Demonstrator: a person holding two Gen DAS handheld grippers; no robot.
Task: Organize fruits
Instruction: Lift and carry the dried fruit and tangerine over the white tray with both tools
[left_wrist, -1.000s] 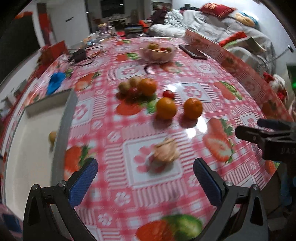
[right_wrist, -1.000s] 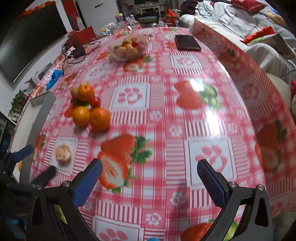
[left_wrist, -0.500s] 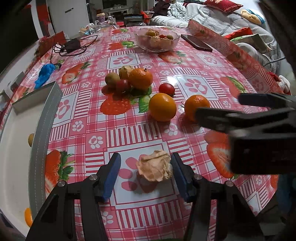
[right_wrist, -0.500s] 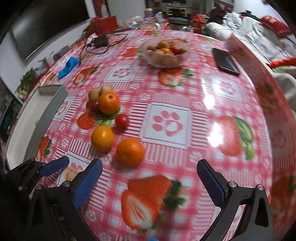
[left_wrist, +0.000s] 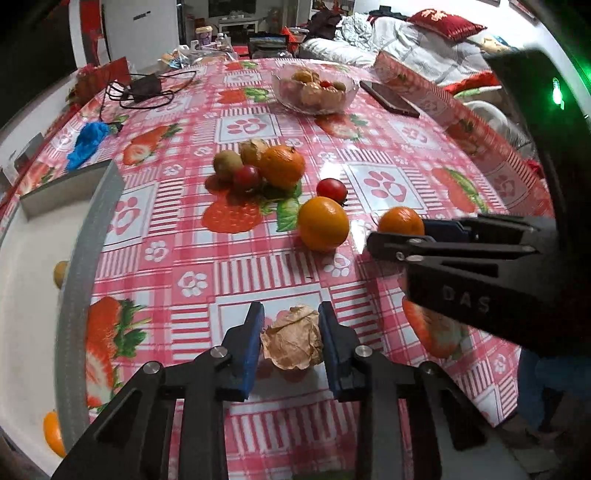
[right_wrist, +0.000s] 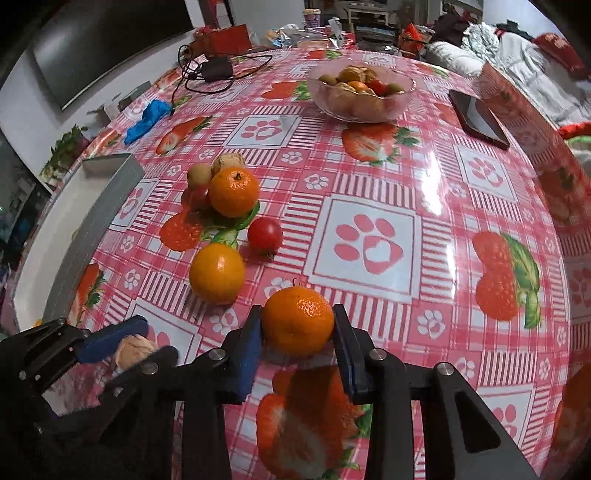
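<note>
My left gripper (left_wrist: 291, 332) is closing its jaws on a papery tan husked fruit (left_wrist: 295, 345) that lies on the tablecloth, and both blue pads touch its sides. My right gripper (right_wrist: 297, 334) is closing on a mandarin (right_wrist: 297, 317), its pads against both flanks. The left wrist view shows the right gripper (left_wrist: 399, 232) from the side with that mandarin (left_wrist: 400, 220) between its fingers. Loose on the cloth are an orange (left_wrist: 323, 223), a cherry tomato (left_wrist: 331, 189) and a cluster of several fruits (left_wrist: 258, 164).
A white tray with a grey rim (left_wrist: 83, 258) sits at the left edge with small fruits inside. A glass bowl (right_wrist: 400, 99) of fruit stands at the back, a phone (right_wrist: 478, 118) to its right. A blue cloth (right_wrist: 147, 116) and a charger with cable (right_wrist: 216, 68) lie far left.
Both grippers went from wide open to closed around fruit: the left on the husked fruit, the right, after swinging left across the table, on the mandarin.
</note>
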